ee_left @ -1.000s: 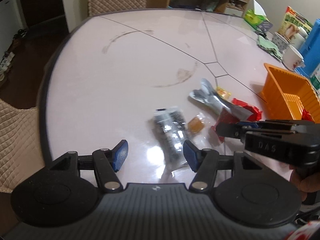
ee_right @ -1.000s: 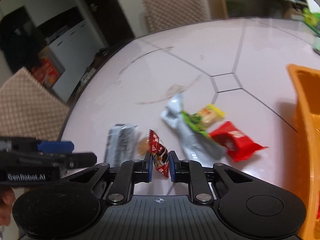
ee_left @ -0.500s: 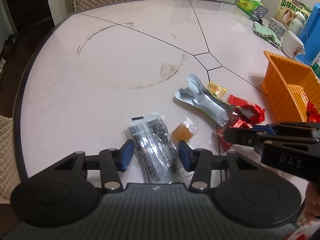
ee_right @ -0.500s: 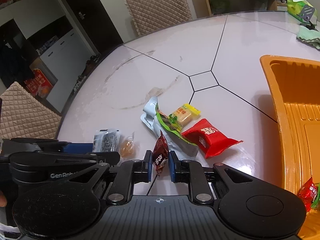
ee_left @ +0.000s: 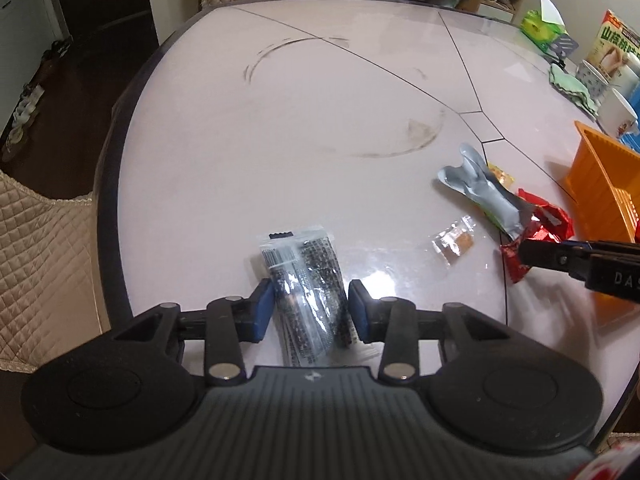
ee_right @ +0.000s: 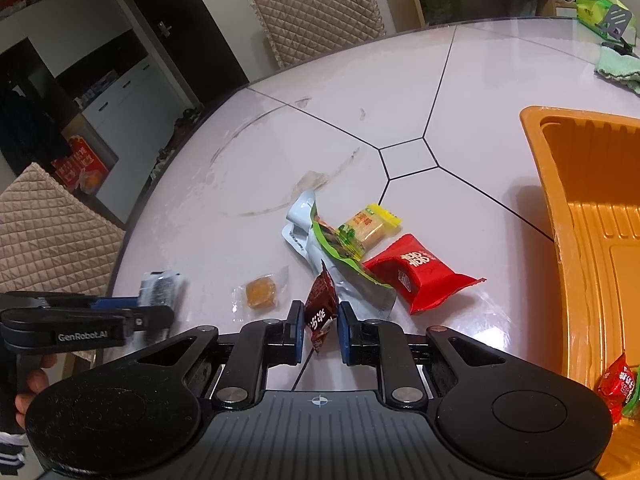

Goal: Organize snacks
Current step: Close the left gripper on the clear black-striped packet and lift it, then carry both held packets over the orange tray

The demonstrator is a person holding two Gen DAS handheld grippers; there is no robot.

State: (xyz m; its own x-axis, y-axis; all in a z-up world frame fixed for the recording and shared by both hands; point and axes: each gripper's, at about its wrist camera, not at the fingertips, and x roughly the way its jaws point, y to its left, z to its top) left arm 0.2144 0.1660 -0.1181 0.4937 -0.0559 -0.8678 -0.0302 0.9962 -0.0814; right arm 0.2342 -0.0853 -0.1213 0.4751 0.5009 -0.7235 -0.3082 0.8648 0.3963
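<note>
We start at the left, furthest from the orange tray [ee_right: 580, 216]: our left gripper [ee_left: 308, 308] has just been closing its jaws around the black seaweed pack [ee_left: 304, 276], and the pads now sit against its sides, pinching it on the table [ee_left: 280, 120]. Moving toward the tray, a clear-wrapped amber candy [ee_right: 262, 292] lies loose. Next our right gripper [ee_right: 319, 332] pinches a small dark red packet [ee_right: 320, 308], fingers pressed close on it, short of the tray. Beyond it, nearer the tray, lie a silver-green pouch [ee_right: 320, 236], a yellow biscuit [ee_right: 366, 226] and a red pack [ee_right: 420, 272], all unsorted.

We judge the job barely started: only a red-wrapped snack [ee_right: 618, 384] shows in the tray's near corner, and six pieces remain outside. The tray's right side is cut off, so more may sit there. We cannot tell whether the seaweed pack has left the table.
</note>
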